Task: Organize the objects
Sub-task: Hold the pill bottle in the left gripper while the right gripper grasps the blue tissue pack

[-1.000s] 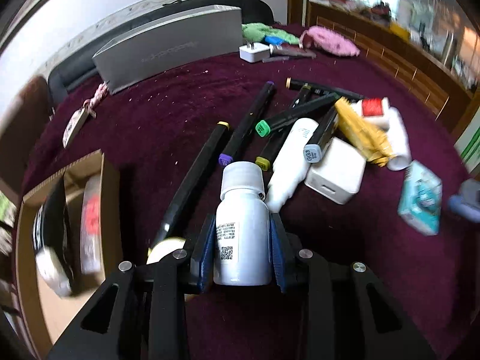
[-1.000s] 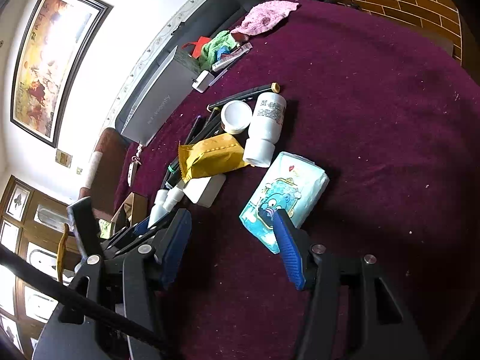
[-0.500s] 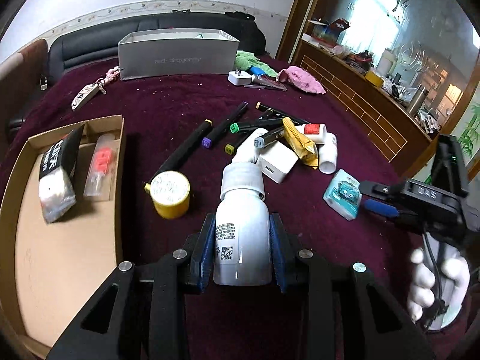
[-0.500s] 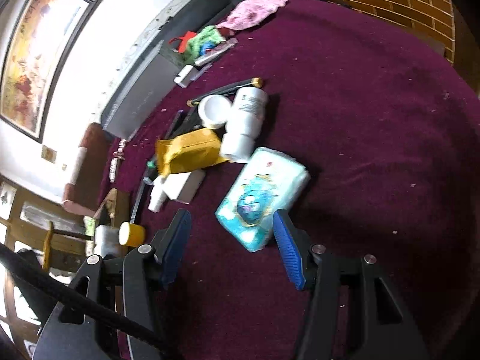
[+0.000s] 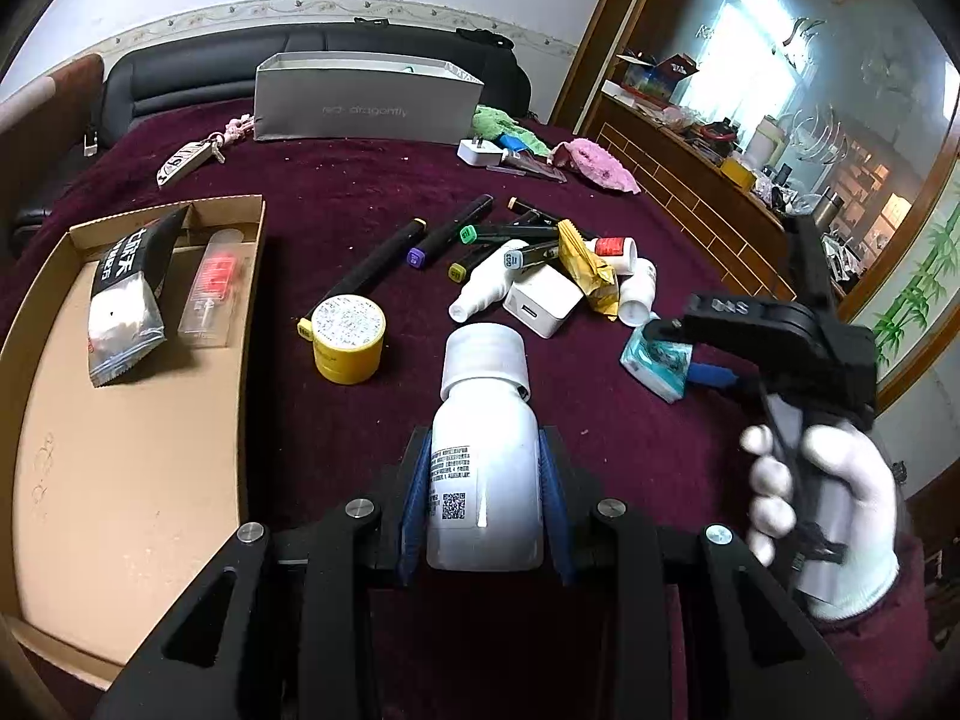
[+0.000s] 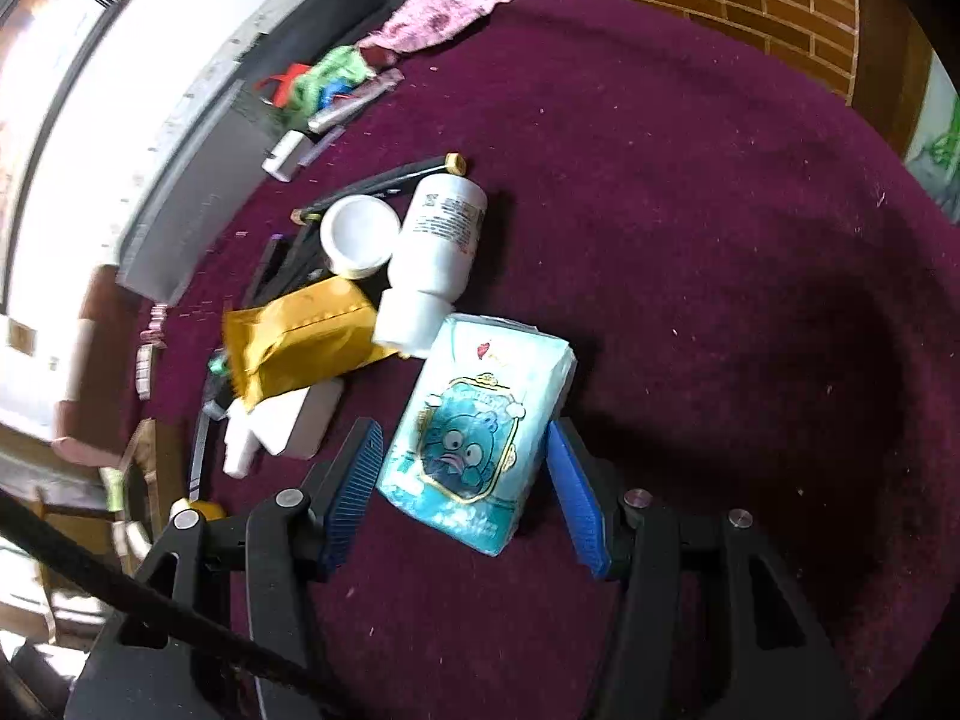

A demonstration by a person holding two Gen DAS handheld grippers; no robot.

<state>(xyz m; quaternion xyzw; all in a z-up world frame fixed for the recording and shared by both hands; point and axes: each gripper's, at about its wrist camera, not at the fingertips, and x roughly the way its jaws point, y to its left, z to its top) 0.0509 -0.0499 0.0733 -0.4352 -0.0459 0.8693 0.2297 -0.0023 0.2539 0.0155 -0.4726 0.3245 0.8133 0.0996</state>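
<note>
left gripper: a smooth white plastic bottle with a ribbed screw cap is pinched between the two blue ridged pads; it is held above the cloth, cap pointing forward.
right gripper: the blue ribbed fingers are spread, one on each side of a soft tissue pack; contact with the pack cannot be told. in the left view this gripper is held by a white knitted glove.
tissue pack: a glossy teal rectangle with a cartoon face printed on it, lying flat on the cloth.
surface: a dark red, fuzzy cloth with small pale crumbs.
cardboard tray: a flat brown box at the left; a black and silver foil sachet and a clear slim tube with a red label are laid in its far end.
yellow jar: a short round tin, standing just beside the tray.
pile: black markers, a white square charger, a yellow crinkled pouch and a lying white bottle are heaped together, just beyond the tissue pack.
grey box: a long matt carton at the far edge.
</note>
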